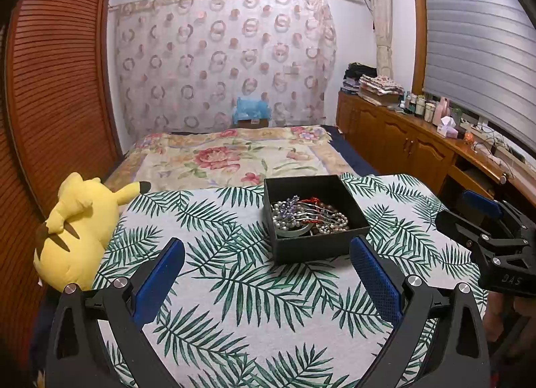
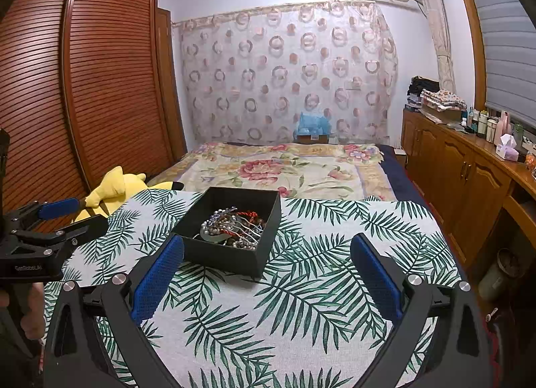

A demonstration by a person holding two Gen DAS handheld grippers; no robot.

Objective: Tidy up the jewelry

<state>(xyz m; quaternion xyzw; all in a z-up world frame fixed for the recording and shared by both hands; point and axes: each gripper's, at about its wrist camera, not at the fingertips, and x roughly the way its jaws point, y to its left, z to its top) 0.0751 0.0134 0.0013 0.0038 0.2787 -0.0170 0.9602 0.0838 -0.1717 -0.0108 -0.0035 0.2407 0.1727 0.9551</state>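
A black open box (image 1: 311,247) (image 2: 231,255) stands on the palm-leaf cloth (image 1: 234,287) (image 2: 301,304). Inside lies a tangle of jewelry (image 1: 308,215) (image 2: 232,225): pearl strands, a red cord, a purple beaded piece and a pale green bangle. My left gripper (image 1: 268,254) hovers open just before the box, nothing between its blue pads. My right gripper (image 2: 268,252) is open too, with the box's near right corner between its fingers' line of sight. In the left wrist view the right gripper (image 1: 469,217) shows at the right; in the right wrist view the left gripper (image 2: 67,213) shows at the left.
A yellow plush toy (image 1: 77,230) (image 2: 117,188) lies at the cloth's left edge. Beyond is a bed with a floral blanket (image 1: 227,156), a slatted wooden wardrobe (image 2: 100,79) on the left and a wooden cabinet (image 1: 402,140) with bottles on the right.
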